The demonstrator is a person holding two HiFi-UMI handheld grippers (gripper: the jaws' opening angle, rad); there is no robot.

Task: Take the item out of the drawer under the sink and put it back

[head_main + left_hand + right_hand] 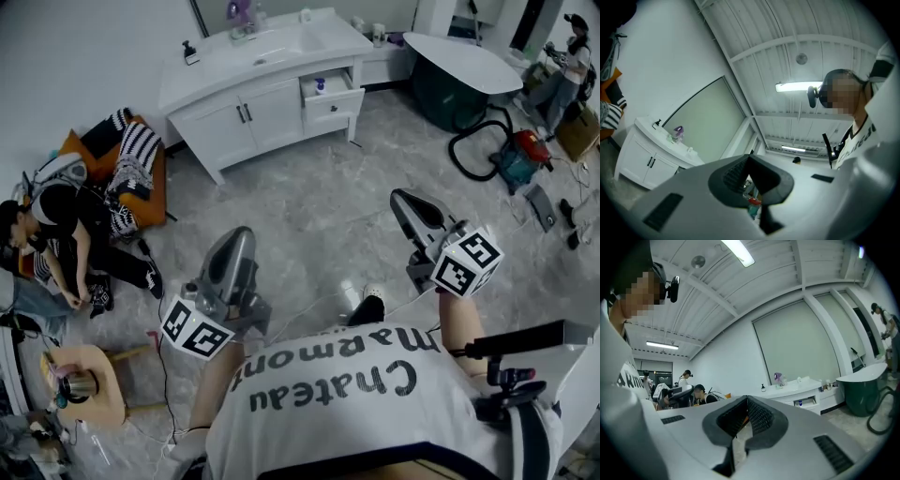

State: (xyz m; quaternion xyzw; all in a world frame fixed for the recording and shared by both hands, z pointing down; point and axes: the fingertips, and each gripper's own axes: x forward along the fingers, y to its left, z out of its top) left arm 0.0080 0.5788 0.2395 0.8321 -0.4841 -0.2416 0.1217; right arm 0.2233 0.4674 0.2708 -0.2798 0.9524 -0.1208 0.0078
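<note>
The white sink cabinet (pixel 246 111) stands far across the room against the back wall. Its right-hand drawer (pixel 332 96) is pulled open, and a small blue-capped bottle (pixel 321 85) stands inside. Both grippers are held near my body, well short of the cabinet. My left gripper (pixel 241 234) is shut and holds nothing, its jaws meeting at the tip (pixel 749 156). My right gripper (pixel 401 198) is likewise shut and empty (pixel 747 398). The right gripper view shows the cabinet (pixel 794 391) and the open drawer (pixel 806 401) in the distance.
A person (pixel 56 234) sits on the floor at the left beside an orange cushion with striped cloth (pixel 131 159). A wooden stool (pixel 89 389) stands at the lower left. A white-topped green tub (pixel 459 70), a red vacuum (pixel 527 150) with hose, and another person (pixel 567 66) are at the upper right.
</note>
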